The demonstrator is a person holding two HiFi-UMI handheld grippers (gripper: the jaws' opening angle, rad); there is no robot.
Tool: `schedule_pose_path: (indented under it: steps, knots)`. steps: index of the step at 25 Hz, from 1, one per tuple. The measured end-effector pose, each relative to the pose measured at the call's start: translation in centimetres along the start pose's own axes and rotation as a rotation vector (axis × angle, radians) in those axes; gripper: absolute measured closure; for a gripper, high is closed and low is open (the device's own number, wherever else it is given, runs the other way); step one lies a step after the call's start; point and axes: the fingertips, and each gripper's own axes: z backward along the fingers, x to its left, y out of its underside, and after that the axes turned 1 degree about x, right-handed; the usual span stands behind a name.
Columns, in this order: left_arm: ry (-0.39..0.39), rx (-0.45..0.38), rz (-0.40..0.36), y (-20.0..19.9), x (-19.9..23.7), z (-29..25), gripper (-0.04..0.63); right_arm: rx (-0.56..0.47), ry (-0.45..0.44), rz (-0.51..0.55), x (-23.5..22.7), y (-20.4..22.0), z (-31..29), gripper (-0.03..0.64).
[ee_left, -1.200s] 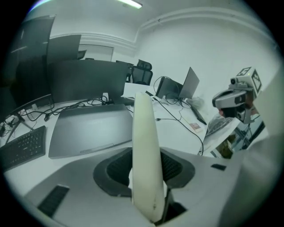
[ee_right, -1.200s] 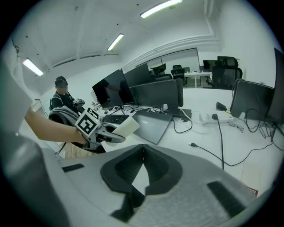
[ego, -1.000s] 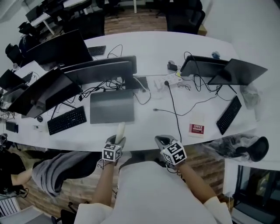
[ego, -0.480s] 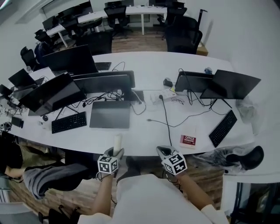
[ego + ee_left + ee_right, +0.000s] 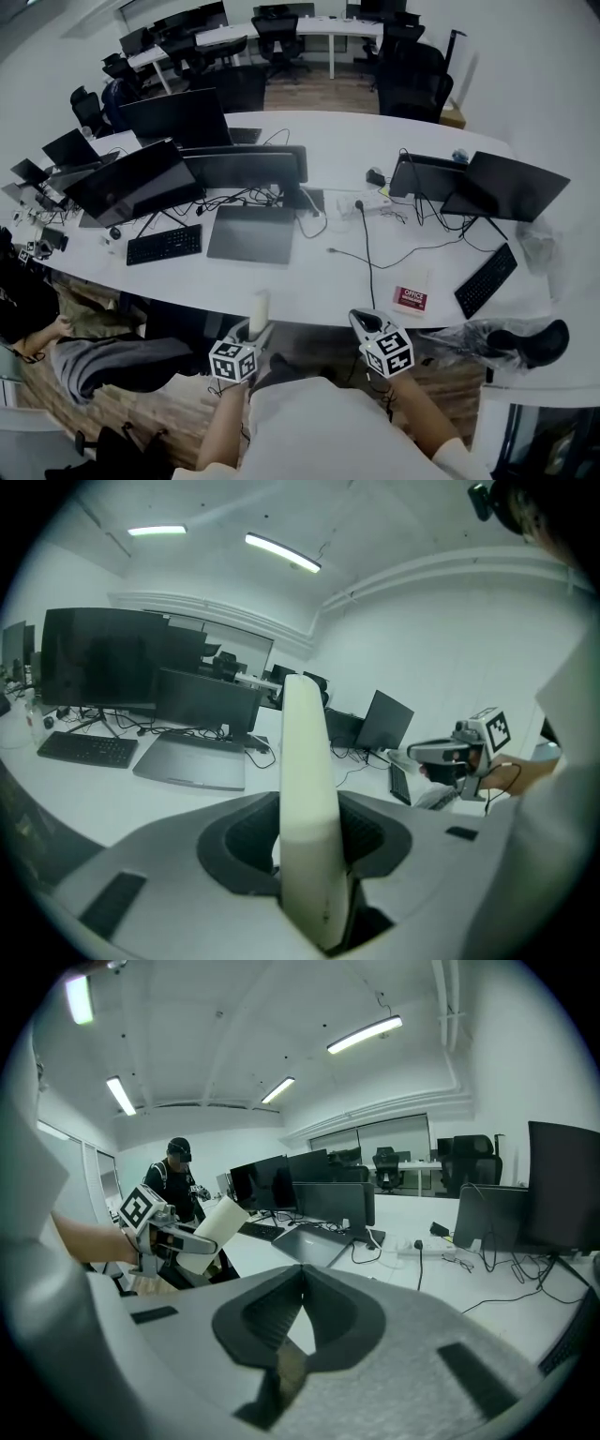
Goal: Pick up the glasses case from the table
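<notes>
The glasses case [image 5: 259, 311] is a cream-white oblong. It stands upright between the jaws of my left gripper [image 5: 252, 328], which is shut on it, just off the near edge of the white table [image 5: 314, 291]. In the left gripper view the glasses case [image 5: 307, 799] fills the middle, with the dark pads [image 5: 246, 841] pressed to its sides. My right gripper [image 5: 362, 320] hangs beside it, shut with nothing in it. In the right gripper view its fingertips [image 5: 302, 1274] meet, and the left gripper [image 5: 187, 1238] with the glasses case [image 5: 214, 1227] shows at the left.
On the table lie a closed grey laptop [image 5: 251, 234], two keyboards [image 5: 164, 244] [image 5: 485, 280], several monitors, a power strip [image 5: 366, 202] with cables and a red-and-white box [image 5: 410, 299]. A chair with a grey jacket [image 5: 112, 361] stands at the left. A person stands further left [image 5: 176, 1185].
Both grippers have risen and drawn back from the table's near edge. The case stays in the left gripper throughout. The right gripper stays shut.
</notes>
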Motion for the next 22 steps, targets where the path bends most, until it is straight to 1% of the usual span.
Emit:
schedule_pose_path:
  steps: [7,12,17,22]
  knots:
    - [0.031,-0.068,-0.022,-0.9,0.0,4.3,0.44,-0.051,0.027,0.01,2.4,-1.3,0.7,0.615]
    - [0.056,-0.081,-0.045,-1.4,0.8,7.1,0.44,-0.092,0.065,0.006,4.6,-2.6,0.7,0.617]
    - [0.078,-0.118,-0.065,-1.7,1.8,9.4,0.44,-0.156,0.106,0.015,6.2,-4.1,1.1,0.617]
    - [0.091,-0.122,-0.068,-1.4,2.8,10.6,0.44,-0.158,0.113,0.007,7.9,-4.1,1.1,0.617]
